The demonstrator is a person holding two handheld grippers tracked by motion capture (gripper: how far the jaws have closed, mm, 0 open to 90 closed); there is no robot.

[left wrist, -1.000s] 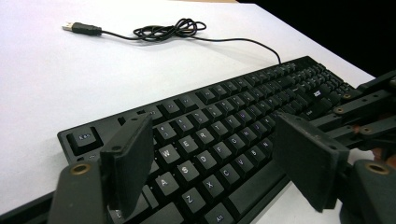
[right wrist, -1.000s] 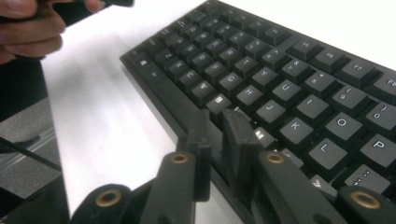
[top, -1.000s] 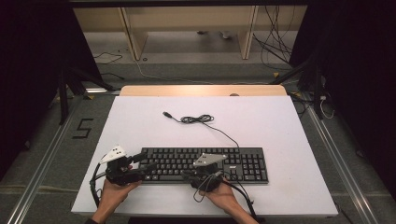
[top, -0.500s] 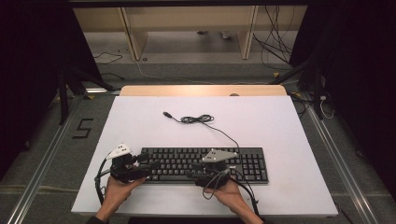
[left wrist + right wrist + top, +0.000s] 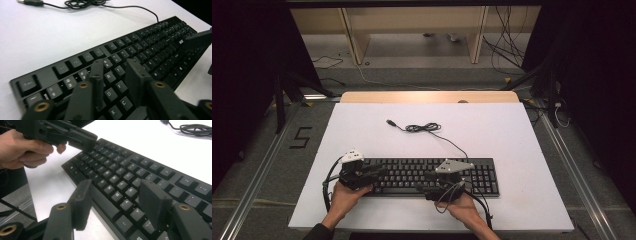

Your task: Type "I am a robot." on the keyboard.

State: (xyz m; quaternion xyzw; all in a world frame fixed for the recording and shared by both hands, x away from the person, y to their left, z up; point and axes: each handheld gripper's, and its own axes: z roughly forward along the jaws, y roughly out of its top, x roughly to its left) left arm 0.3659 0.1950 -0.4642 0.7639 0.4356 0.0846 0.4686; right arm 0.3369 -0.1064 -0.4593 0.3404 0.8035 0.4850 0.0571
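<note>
1. Keyboard [image 5: 432, 176]: a black one, lying flat on the white table [image 5: 522, 150], close to the near edge where the person stands, its long side running left to right.
2. Its thin cable [image 5: 451, 141] leaves the back edge and runs to a loose coil [image 5: 422, 128] farther up the table, ending in a plug [image 5: 390, 122] that lies free on the table.
3. The left gripper [image 5: 379, 172] reaches in over the left end of the keyboard, held by the person's left hand [image 5: 344, 196].
4. In the left gripper view its two black jaws hang just above the letter keys [image 5: 117, 82], with the R and F keys showing in the gap between them. The jaws have just been closing, yet a gap remains and they pinch nothing.
5. The right gripper [image 5: 424, 181] comes in over the front edge near the middle of the keyboard, held by the right hand [image 5: 462, 207].
6. In the right gripper view one jaw stands off the front edge over the table and the other over the bottom rows, so the front edge of the keyboard [image 5: 105, 207] lies between them. These jaws have just been opening; they stand spread and grip nothing.
7. The two grippers point toward each other, well apart along the keyboard.
</note>
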